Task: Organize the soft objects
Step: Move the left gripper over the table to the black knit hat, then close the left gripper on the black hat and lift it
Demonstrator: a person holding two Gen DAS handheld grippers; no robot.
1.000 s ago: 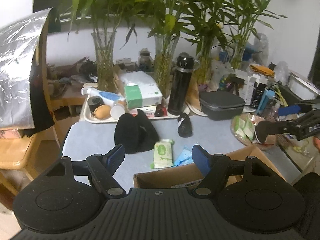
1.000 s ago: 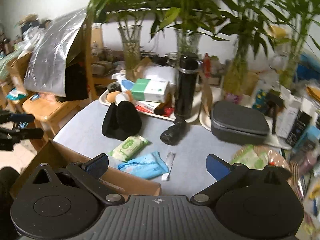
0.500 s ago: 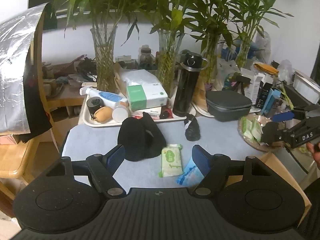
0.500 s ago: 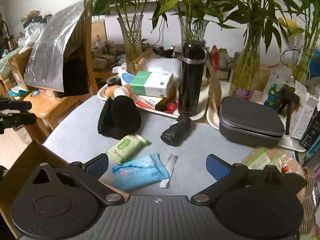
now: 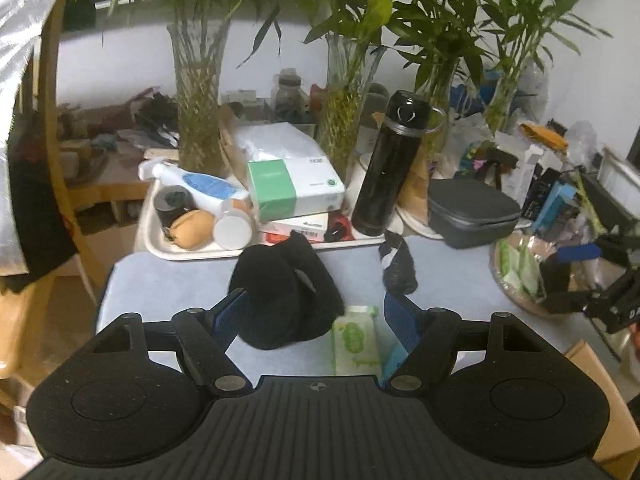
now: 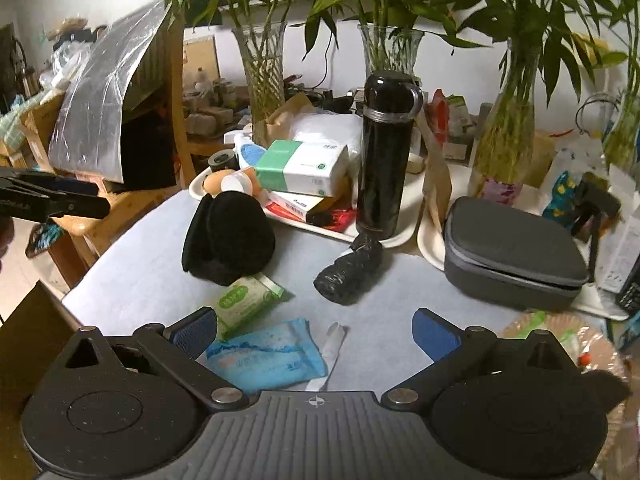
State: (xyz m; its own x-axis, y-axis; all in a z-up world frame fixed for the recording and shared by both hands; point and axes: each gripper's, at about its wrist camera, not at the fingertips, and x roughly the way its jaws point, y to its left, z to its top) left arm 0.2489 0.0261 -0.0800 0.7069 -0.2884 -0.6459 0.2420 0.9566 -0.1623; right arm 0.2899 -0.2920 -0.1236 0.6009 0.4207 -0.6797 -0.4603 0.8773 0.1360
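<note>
On the pale blue tabletop lie a black soft hat (image 5: 280, 292) (image 6: 230, 236), a green tissue pack (image 5: 354, 340) (image 6: 246, 300), a blue wipes pack (image 6: 266, 356) and a black rolled bundle (image 5: 396, 268) (image 6: 348, 270). My left gripper (image 5: 316, 316) is open above the hat and the green pack, touching neither. My right gripper (image 6: 316, 332) is open too, hovering over the blue pack and a small white strip (image 6: 332, 344). Each gripper shows at the edge of the other's view: the left gripper (image 6: 56, 200) and the right gripper (image 5: 592, 280).
Behind stand a white tray (image 5: 160, 244) of bottles and a green-white tissue box (image 6: 300, 168), a black flask (image 6: 386, 156), a grey zip case (image 6: 512, 252) and glass vases of bamboo (image 5: 196, 100). A cardboard box (image 6: 24, 332) sits at the near edge, a basket (image 5: 516, 300) at right.
Both grippers have moved forward and lower over the table. The soft items look larger and nearer, and the cardboard box has slid out from under the fingers. Jaws unchanged.
</note>
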